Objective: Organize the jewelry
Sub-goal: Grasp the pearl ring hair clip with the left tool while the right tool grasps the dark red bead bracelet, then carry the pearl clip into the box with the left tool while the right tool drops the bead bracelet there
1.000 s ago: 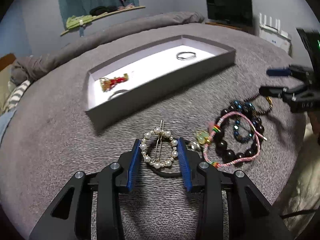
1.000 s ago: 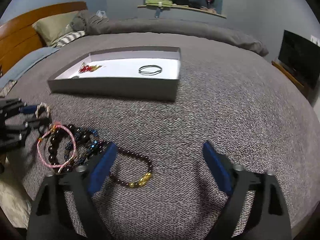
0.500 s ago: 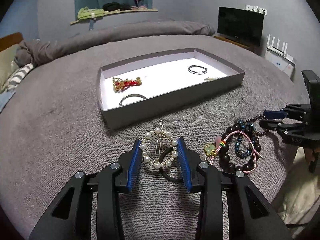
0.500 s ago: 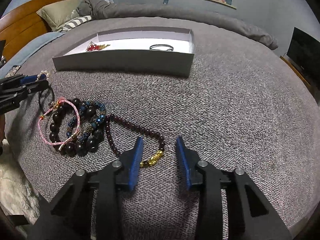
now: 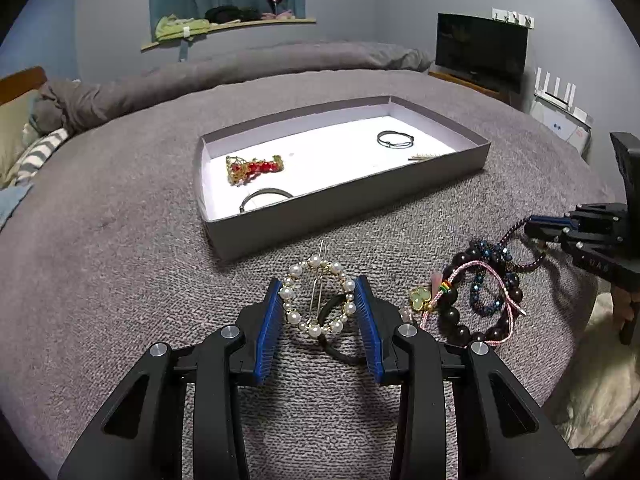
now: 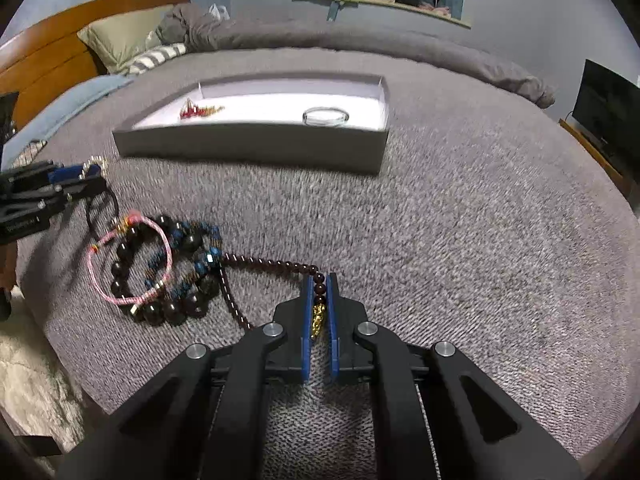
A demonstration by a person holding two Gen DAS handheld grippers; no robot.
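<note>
- Gripping a pearl hair clip [image 5: 317,298], the left gripper [image 5: 319,308] has its blue pads [image 5: 268,332] touching the ring of pearls on both sides; the fingers stand moderately apart, as wide as the ring.
- A black hair tie [image 5: 340,344] lies on the blanket [image 5: 120,280] under and just behind the clip.
- The right gripper [image 6: 319,312] is pinched nearly closed on a dark red bead string [image 6: 272,262], with the string's gold charm [image 6: 318,318] and a few beads caught between the pads.
- From the grip the string runs left to a heap of bracelets [image 6: 160,268]: big dark beads, blue beads and a pink cord loop, all touching.
- In the left view that heap [image 5: 480,304] sits just right of the left gripper, with a pale green clover charm [image 5: 420,299] at its near edge, and the right gripper [image 5: 536,226] shows at the far right.
- A grey tray [image 5: 360,200] rests on the blanket beyond the clip, apart from it.
- Inside the tray: a red and gold piece [image 5: 252,168] at the left, a dark bangle [image 5: 264,198] by the near wall, a thin dark ring bracelet [image 5: 394,139] toward the right, and a small gold pin [image 5: 422,157] near it.
</note>
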